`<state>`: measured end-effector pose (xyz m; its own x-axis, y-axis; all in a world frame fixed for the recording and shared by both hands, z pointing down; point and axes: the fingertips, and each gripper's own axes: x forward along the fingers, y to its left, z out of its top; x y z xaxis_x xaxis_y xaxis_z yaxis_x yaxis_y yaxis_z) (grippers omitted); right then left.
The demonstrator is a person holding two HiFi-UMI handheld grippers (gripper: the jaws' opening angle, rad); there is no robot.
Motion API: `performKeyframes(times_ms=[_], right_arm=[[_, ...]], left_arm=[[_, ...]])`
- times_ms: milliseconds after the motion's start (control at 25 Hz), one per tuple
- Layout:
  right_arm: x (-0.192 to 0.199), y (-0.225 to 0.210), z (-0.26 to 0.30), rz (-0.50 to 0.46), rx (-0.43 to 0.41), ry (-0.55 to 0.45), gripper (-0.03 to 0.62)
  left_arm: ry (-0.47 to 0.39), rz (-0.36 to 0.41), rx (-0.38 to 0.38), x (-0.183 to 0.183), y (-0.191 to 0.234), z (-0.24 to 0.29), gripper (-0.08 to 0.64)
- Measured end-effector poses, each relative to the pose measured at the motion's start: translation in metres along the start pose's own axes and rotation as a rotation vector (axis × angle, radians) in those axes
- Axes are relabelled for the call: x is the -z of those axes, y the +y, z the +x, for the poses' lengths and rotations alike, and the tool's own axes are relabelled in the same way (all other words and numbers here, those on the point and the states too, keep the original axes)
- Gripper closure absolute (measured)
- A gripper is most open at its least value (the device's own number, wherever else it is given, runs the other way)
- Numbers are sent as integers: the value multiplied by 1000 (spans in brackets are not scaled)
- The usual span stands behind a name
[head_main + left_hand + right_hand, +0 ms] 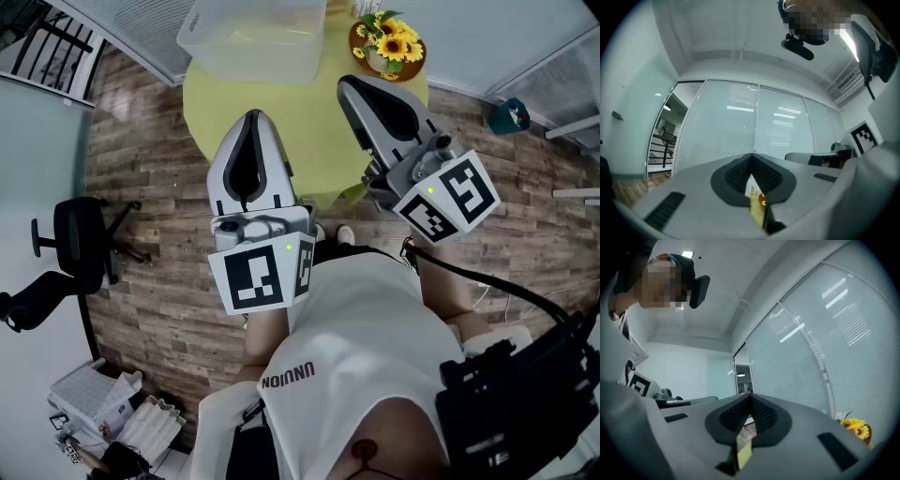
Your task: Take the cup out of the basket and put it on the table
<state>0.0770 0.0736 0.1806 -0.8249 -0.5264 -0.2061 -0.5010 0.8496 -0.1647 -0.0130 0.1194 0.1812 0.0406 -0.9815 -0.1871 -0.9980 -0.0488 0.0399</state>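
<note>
I hold both tools up above the round yellow counter [211,103], neither one touching anything. My left tool [251,116] is closed. In the left gripper view its ribbed pads [740,172] meet at the tip of the left tool [752,155] with nothing between them. My right tool [349,82] is closed as well. The right gripper view shows the right tool [750,396] with its jaws pressed together and empty.

The basket [253,37], a cloudy plastic tub, sits on the far side of the counter, beyond my left tool and well apart from it. I cannot make out the cup through its walls, so I cannot tell where it lies.

A pot of sunflowers [389,42] stands at the far right of the counter, just beyond my right tool. A black office chair [75,246] stands on the wooden floor [159,281] to the left.
</note>
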Motion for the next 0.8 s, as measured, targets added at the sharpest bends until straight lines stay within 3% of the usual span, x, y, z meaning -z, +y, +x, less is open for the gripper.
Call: performKeyframes(times_ms=[800], right_arm=[[-1,-5,8,5,8,-15,574]], left_arm=[[-19,-12,-37,-8,16,2,548]])
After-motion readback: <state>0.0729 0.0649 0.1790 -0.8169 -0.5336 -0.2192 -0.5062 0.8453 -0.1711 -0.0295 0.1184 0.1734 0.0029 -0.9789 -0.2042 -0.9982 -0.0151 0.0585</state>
